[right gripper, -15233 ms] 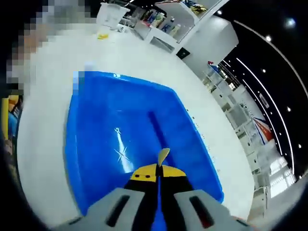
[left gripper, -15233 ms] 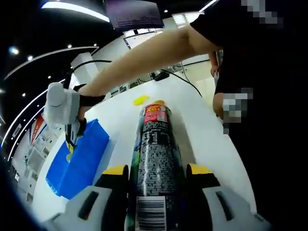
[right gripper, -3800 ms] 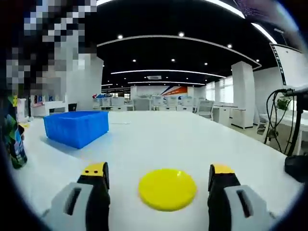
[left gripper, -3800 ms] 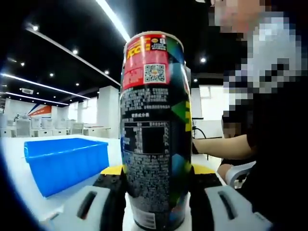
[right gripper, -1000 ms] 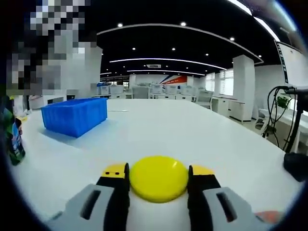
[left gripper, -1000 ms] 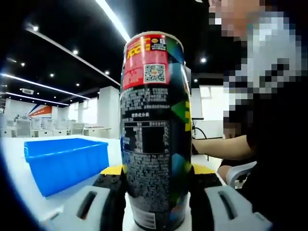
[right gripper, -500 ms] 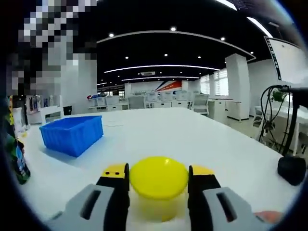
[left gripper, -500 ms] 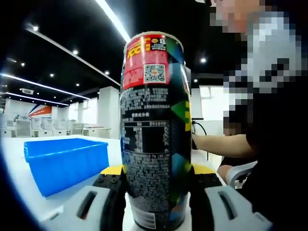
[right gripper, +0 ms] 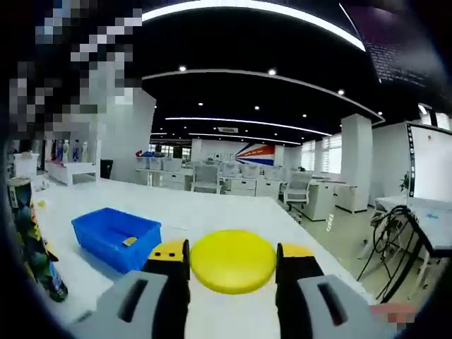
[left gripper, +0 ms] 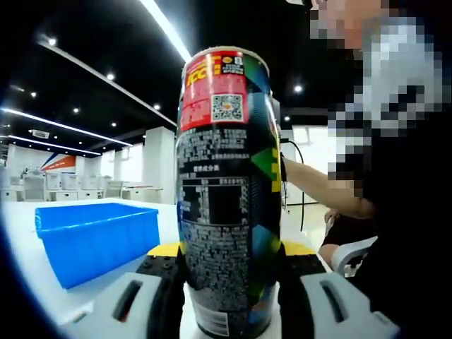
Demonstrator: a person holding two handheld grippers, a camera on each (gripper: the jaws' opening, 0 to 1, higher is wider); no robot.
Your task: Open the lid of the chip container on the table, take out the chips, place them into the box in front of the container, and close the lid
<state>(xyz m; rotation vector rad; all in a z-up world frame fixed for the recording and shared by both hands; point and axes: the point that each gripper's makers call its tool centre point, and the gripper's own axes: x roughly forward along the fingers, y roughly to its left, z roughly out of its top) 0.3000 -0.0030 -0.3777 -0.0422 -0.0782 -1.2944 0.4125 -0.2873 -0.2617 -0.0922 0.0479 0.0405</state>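
You see a tall black chip container (left gripper: 224, 191) with a red top band and green-yellow patches, a plain yellow round lid (right gripper: 233, 261), a solid blue plastic box (right gripper: 116, 237).

Your views: bright ceiling strip lights (right gripper: 247, 7) on dark ceiling, glare on white table (right gripper: 212, 212), fisheye bending at edges, sharp centre.

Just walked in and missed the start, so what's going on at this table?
A person is working with a hand-held tool in each hand. The left tool is clamped around an upright chip can standing on the white table, its top open. The right tool grips the yellow lid, held up off the table. The blue box sits beside the can with a small yellowish piece inside. By the look of it, the lid goes back on next.
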